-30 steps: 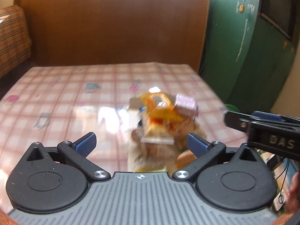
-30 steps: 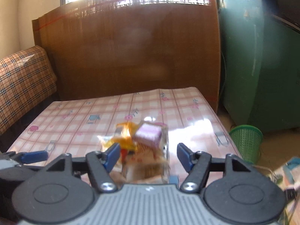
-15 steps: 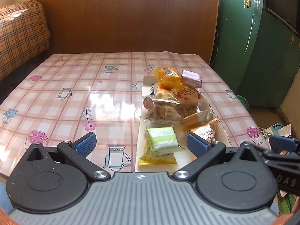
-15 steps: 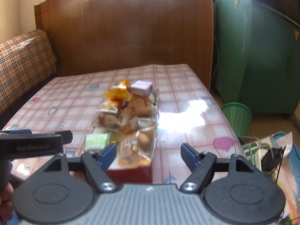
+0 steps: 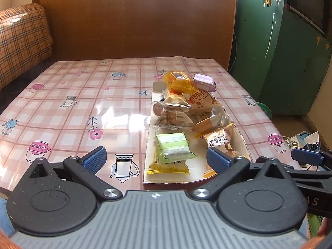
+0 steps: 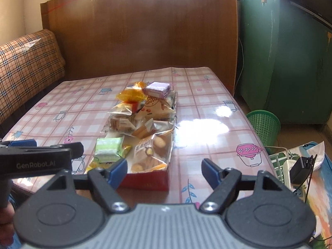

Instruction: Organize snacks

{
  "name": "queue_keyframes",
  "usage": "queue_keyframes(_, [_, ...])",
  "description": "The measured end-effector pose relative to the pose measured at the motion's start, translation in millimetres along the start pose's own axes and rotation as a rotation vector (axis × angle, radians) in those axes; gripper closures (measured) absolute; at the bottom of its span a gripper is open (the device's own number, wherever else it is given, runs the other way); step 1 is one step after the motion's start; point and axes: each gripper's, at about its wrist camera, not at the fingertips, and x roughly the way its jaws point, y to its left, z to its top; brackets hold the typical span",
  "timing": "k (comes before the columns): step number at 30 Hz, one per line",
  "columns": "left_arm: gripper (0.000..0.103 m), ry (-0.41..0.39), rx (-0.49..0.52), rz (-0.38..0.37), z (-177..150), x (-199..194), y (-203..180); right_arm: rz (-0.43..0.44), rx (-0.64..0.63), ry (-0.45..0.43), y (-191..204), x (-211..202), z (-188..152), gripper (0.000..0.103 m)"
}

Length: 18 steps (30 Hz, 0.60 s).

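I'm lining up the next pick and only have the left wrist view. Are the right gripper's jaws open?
Observer: Yes. The right gripper is open; its jaws have just been opening, and nothing is held between them.
Operator: What colour is the box outside?
Observer: The snack box has a red near wall.
Operator: And that green sliver past the table's right edge?
Observer: A green mesh basket, standing beside the table.
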Motion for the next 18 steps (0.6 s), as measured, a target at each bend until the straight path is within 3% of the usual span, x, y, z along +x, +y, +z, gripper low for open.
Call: queue_keyframes(18, [0.000, 0.007, -0.016, 0.011, 1.5, 8.5, -3.6, 0.009, -0.011, 0.018, 3.8, 5.2, -0.4, 0.025])
